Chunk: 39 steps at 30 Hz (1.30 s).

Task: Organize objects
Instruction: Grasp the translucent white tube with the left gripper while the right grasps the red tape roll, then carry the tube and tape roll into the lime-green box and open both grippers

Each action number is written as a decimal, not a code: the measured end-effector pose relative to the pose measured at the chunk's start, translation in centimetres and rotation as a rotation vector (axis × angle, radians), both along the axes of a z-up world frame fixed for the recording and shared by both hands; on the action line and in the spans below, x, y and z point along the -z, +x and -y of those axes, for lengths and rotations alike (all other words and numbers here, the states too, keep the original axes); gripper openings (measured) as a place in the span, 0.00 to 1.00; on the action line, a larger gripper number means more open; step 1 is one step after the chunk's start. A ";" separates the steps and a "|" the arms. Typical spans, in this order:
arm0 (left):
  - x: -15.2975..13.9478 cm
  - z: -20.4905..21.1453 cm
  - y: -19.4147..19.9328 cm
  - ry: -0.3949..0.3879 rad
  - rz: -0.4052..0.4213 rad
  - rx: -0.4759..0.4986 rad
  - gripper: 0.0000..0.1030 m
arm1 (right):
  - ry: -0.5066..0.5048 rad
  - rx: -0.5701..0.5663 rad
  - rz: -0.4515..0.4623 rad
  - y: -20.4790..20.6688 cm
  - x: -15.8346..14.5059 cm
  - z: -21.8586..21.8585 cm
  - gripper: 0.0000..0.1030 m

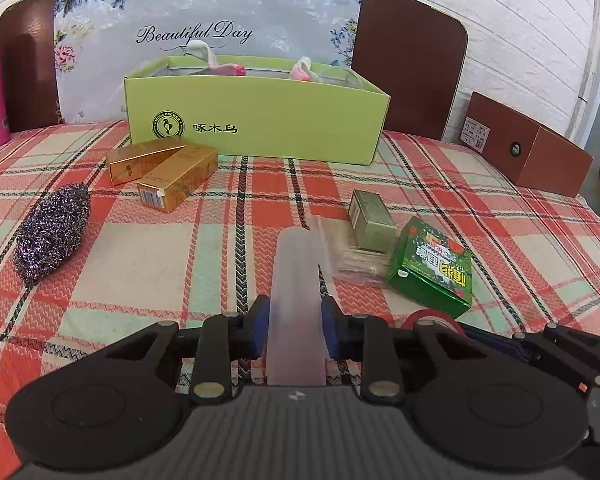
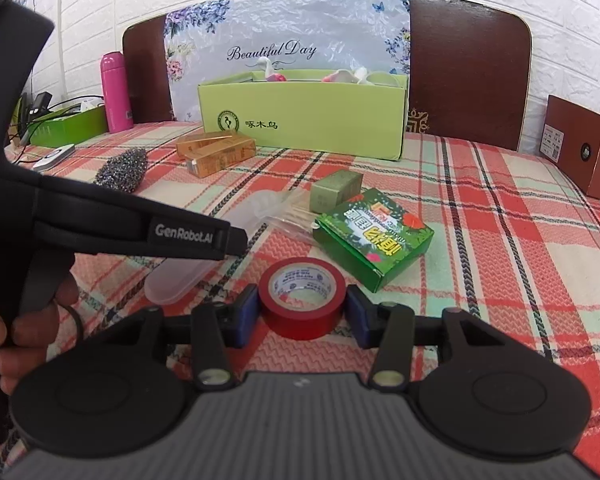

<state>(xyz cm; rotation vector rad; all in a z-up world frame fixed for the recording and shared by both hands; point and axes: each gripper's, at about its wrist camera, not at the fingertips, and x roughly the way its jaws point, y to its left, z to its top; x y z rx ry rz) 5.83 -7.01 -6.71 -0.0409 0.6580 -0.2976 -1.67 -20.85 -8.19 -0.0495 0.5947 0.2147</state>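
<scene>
A: Left gripper (image 1: pixel 294 330)?
B: I've got it pitched down at the table; its blue pads sit against both sides of the frosted plastic case (image 1: pixel 296 300), gripping it. Case is long, translucent, round-ended, lying on the plaid tablecloth (image 1: pixel 140 256)

A: Right gripper (image 2: pixel 302 314)?
B: Also angled down; pads are at both sides of the red tape roll (image 2: pixel 302 300), which lies flat on the cloth. Can't tell if they're actually pressing it. A hand (image 2: pixel 4 336) at the left edge holds the other tool's handle

A: Containers?
B: Green cardboard box (image 1: pixel 256 120) at the back, open top, pink-and-white items (image 1: pixel 220 64) poking out. Gold boxes (image 1: pixel 164 172) just in front of it, small green carton (image 1: pixel 432 268) near the tape
</scene>
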 end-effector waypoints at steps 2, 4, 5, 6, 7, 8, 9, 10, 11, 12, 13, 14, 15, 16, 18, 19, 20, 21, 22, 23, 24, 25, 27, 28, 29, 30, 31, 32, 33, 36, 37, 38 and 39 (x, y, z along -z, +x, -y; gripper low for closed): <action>0.0 0.2 -0.1 0.009 0.005 0.003 0.28 | -0.001 0.002 0.000 0.0 0.0 -0.1 0.45; 0.1 0.2 -0.1 0.017 0.009 0.005 0.28 | 0.002 0.003 -0.001 0.0 0.0 -0.1 0.45; 0.1 0.3 -0.1 0.021 0.009 0.006 0.28 | 0.002 0.002 -0.001 -0.1 0.0 -0.1 0.46; 0.1 0.3 -0.1 0.023 0.008 0.008 0.28 | 0.001 0.003 0.000 -0.1 0.0 -0.1 0.46; 0.1 0.3 -0.1 0.025 0.008 0.009 0.28 | 0.001 0.003 0.000 -0.1 0.0 -0.1 0.46; 0.1 0.3 -0.1 0.027 0.008 0.011 0.28 | 0.001 0.003 0.000 -0.1 0.0 -0.1 0.46; 0.1 0.3 -0.1 0.031 0.009 0.014 0.28 | 0.001 0.003 -0.001 0.0 0.0 0.0 0.46; 0.1 0.3 -0.2 0.036 0.012 0.017 0.28 | 0.003 0.003 -0.001 0.0 0.0 0.0 0.46; 0.1 0.3 -0.4 0.041 0.016 0.021 0.28 | 0.004 0.003 -0.001 -0.1 0.0 0.0 0.46; 0.2 0.3 -0.5 0.047 0.022 0.025 0.28 | 0.007 0.003 -0.002 -0.1 0.0 0.0 0.46; 0.2 0.3 -0.6 0.054 0.028 0.028 0.28 | 0.010 0.003 -0.003 -0.1 0.0 0.0 0.46; 0.2 0.4 -0.7 0.062 0.032 0.031 0.28 | 0.013 0.002 -0.004 -0.1 0.0 0.1 0.46; 0.2 0.4 -0.8 0.066 0.034 0.032 0.28 | 0.014 0.003 -0.003 -0.1 0.0 0.1 0.46; 0.2 0.4 -0.9 0.067 0.035 0.031 0.28 | 0.014 0.003 -0.003 -0.1 0.0 0.0 0.46; 0.2 0.3 -0.9 0.061 0.032 0.031 0.28 | 0.012 0.003 -0.002 -0.1 0.0 0.0 0.45; 0.1 0.2 -0.9 0.057 0.030 0.030 0.28 | 0.012 0.002 -0.001 -0.1 0.0 0.0 0.45; 0.1 0.0 -1.0 0.048 0.026 0.026 0.28 | 0.012 0.003 0.000 -0.2 0.0 0.0 0.45; 0.0 -0.2 -1.1 0.042 0.023 0.023 0.28 | 0.012 0.004 0.003 -0.2 0.1 0.0 0.45; -0.1 -0.4 -1.2 0.036 0.022 0.018 0.28 | 0.012 0.005 0.006 -0.3 0.0 0.0 0.45; -0.2 -0.6 -1.3 0.031 0.020 0.014 0.28 | 0.013 0.007 0.009 -0.3 0.0 0.0 0.45; -0.3 -0.9 -1.5 0.026 0.018 0.011 0.28 | 0.015 0.008 0.014 -0.4 0.0 0.0 0.45; -0.4 -1.1 -1.6 0.019 0.018 0.008 0.28 | 0.018 0.010 0.020 -0.5 0.0 0.1 0.45; -0.8 -1.6 -1.7 0.009 0.024 0.000 0.28 | 0.026 0.015 0.037 -0.8 -0.1 0.2 0.45; -1.0 -1.8 -1.8 0.005 0.028 -0.005 0.28 | 0.034 0.016 0.044 -0.9 -0.2 0.3 0.45; -1.3 -2.0 -1.8 0.000 0.035 -0.010 0.28 | 0.044 0.015 0.051 -1.1 -0.2 0.4 0.45; -1.6 -2.2 -1.7 -0.006 0.040 -0.012 0.28 | 0.050 0.016 0.056 -1.2 -0.3 0.5 0.45; -2.0 -2.3 -1.7 -0.012 0.047 -0.012 0.28 | 0.054 0.018 0.061 -1.2 -0.4 0.5 0.45; -2.3 -2.4 -1.6 -0.017 0.055 -0.012 0.28 | 0.057 0.022 0.069 -1.4 -0.5 0.5 0.45; -2.7 -2.4 -1.6 -0.020 0.067 -0.011 0.28 | 0.065 0.023 0.075 -1.4 -0.7 0.5 0.45; -4.0 -2.3 -1.3 -0.024 0.109 -0.004 0.28 | 0.110 0.027 0.088 -1.7 -1.3 0.7 0.45; -4.4 -2.3 -1.2 -0.030 0.121 -0.002 0.28 | 0.123 0.024 0.094 -1.6 -1.6 0.8 0.45; -4.8 -2.2 -1.1 -0.034 0.132 0.002 0.28 | 0.131 0.022 0.101 -1.5 -1.9 0.8 0.45; -5.1 -2.2 -0.9 -0.035 0.143 0.006 0.28 | 0.135 0.020 0.109 -1.3 -2.2 0.8 0.45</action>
